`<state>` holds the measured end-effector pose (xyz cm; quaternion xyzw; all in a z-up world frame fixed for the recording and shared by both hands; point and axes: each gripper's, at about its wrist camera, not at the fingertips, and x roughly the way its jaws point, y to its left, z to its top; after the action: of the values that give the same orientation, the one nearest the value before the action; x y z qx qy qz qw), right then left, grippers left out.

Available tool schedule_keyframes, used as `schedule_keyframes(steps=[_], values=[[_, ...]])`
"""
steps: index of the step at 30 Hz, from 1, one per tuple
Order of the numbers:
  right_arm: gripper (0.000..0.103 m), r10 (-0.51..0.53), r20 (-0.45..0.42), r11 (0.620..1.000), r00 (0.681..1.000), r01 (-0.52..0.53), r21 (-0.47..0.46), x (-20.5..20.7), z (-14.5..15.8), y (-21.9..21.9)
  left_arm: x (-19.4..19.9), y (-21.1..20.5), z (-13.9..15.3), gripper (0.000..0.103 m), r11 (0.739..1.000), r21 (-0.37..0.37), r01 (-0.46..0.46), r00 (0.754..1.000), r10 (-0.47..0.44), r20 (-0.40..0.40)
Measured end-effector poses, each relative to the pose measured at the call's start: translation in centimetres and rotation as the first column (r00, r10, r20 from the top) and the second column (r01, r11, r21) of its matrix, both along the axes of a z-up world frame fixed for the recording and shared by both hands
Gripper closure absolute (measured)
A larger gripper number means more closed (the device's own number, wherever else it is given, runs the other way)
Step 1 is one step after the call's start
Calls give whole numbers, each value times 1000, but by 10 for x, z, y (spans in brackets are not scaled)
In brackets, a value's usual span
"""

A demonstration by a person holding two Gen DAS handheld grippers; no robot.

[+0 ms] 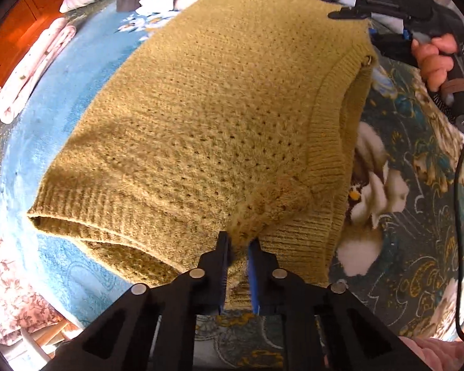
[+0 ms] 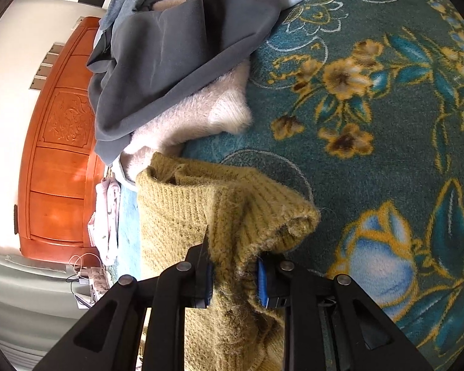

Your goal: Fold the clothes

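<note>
A mustard-yellow knitted sweater (image 1: pixel 207 117) lies spread over a floral bedspread, its ribbed collar at the right and a ribbed cuff at the lower left. My left gripper (image 1: pixel 238 241) is shut on a bunch of the sweater's knit near the collar. The right gripper also shows in the left wrist view (image 1: pixel 368 21), at the sweater's far corner with a hand on its handle. In the right wrist view my right gripper (image 2: pixel 235 266) is shut on a ribbed edge of the sweater (image 2: pixel 207 204), which is bunched and lifted between the jaws.
A pile of clothes lies beyond the sweater: a grey garment (image 2: pixel 176 55) over a fluffy pink one (image 2: pixel 201 114). The teal floral blanket (image 2: pixel 371 108) covers the bed. A wooden headboard (image 2: pixel 62 154) stands at the left. Pale folded cloth (image 1: pixel 31 71) lies at the left edge.
</note>
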<state>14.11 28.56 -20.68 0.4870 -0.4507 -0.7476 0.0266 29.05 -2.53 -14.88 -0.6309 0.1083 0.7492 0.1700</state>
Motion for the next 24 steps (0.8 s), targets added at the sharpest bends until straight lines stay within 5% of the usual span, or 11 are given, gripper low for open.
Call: schedule_keyframes(steps=[3,10,14,16,20,22,23,24], values=[[79,12,4,1000,1000,-12,7,-3,1,0,6,-1,21,92,993,115,32,999,-32,-1],[79,35,23,999,999,-36,37,-11,4,4,12,9,-10,92,998,45,45,993,-49,104],[79,28,42,999,999,-30,37,-9,0,3,6,-7,-2,85,987,157,-34,990,12,138],[77,27,47,999,999,-29,37,-8,-1,3,4,-19,4,71,957,273,-102,983,55,177],[77,36,49,997,998,-39,60,-8,5,-1,3,-43,3,69,856,430,-286,948,190,254],[77,45,49,996,998,-49,80,-8,9,-4,-1,-50,2,69,813,443,-379,922,289,259],[77,48,49,995,998,-52,86,-9,10,-5,-7,-49,1,69,805,423,-415,908,333,256],[77,49,49,994,998,-54,91,-9,12,-7,-7,-45,-4,69,825,389,-410,908,330,259]])
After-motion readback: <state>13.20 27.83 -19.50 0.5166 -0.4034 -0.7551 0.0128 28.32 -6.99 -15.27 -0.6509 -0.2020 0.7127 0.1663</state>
